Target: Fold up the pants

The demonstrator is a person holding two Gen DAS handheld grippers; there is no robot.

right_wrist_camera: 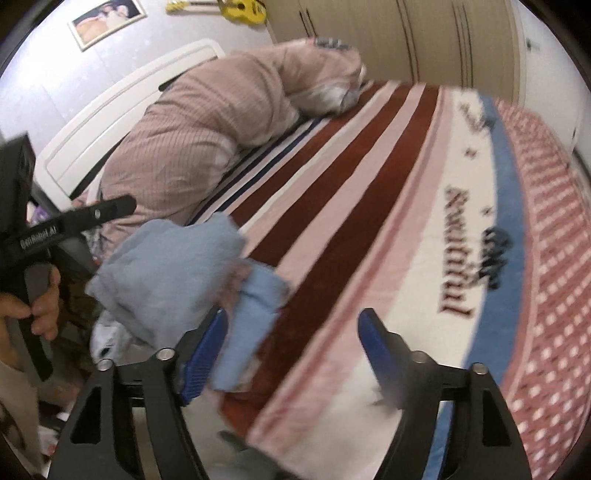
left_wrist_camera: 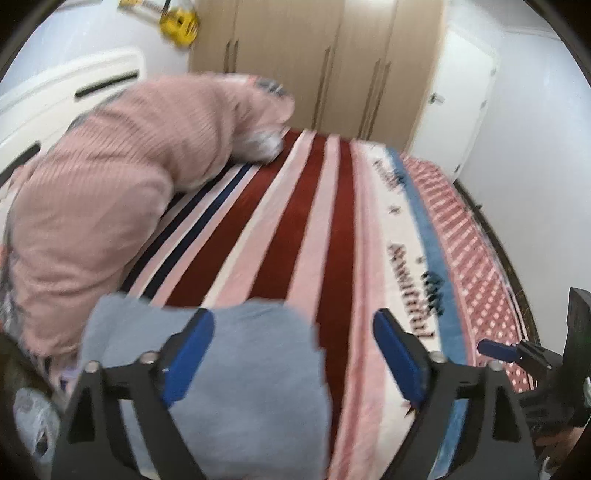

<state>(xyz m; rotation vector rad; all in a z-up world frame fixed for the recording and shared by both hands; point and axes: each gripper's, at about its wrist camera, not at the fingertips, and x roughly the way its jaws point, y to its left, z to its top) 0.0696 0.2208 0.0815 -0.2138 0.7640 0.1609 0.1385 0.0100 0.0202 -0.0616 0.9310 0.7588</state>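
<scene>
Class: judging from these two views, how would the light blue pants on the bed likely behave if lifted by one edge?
The pants lie in a soft, rumpled heap, so they would probably droop and unfold. The cloth looks thick and fuzzy, so likely not slippery. They should not roll or tip.

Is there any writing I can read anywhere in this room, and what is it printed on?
"Beautiful": big dark letters on the striped blanket, running sideways.
"GenRobot.AI", slightly blurred: white print on the left gripper, on its black arm.
Smaller dark writing further up the blanket: too blurred to read.
Framed picture on the wall: no readable text.
</scene>
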